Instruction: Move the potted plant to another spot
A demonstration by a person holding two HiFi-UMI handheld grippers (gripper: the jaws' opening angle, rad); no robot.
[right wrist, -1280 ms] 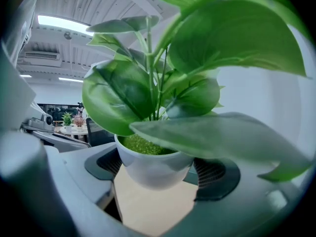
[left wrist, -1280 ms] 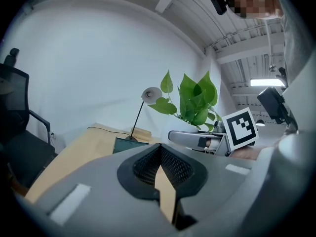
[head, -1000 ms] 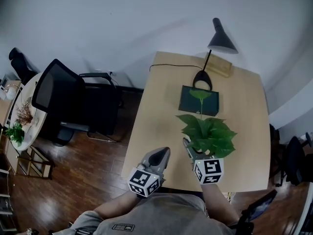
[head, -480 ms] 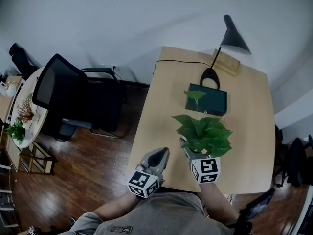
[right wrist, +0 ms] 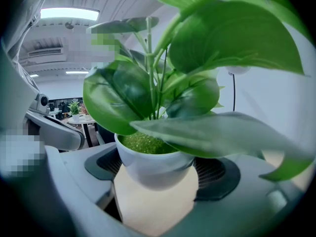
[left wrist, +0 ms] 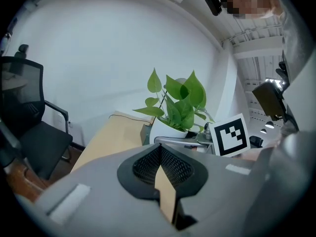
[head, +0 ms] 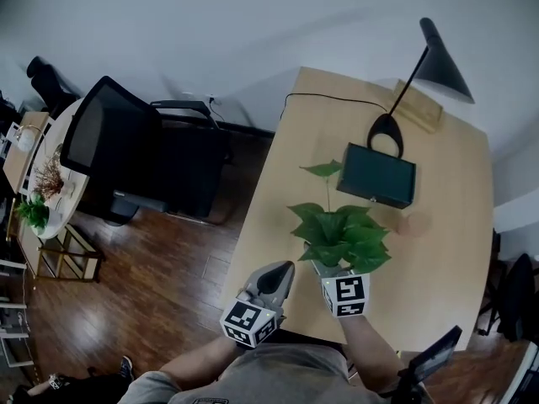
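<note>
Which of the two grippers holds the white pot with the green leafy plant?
The right gripper: its jaws clamp the white pot on both sides. The left gripper has its jaws together, holding nothing.

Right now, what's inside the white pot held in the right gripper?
The white pot is topped with green granular filling, leafy stems rising from it. Anything beneath that filling is covered.

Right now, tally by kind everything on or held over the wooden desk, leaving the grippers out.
Potted plant: 1
Desk lamp: 1
Dark green box: 1
Tan wooden block: 1
Total: 4
</note>
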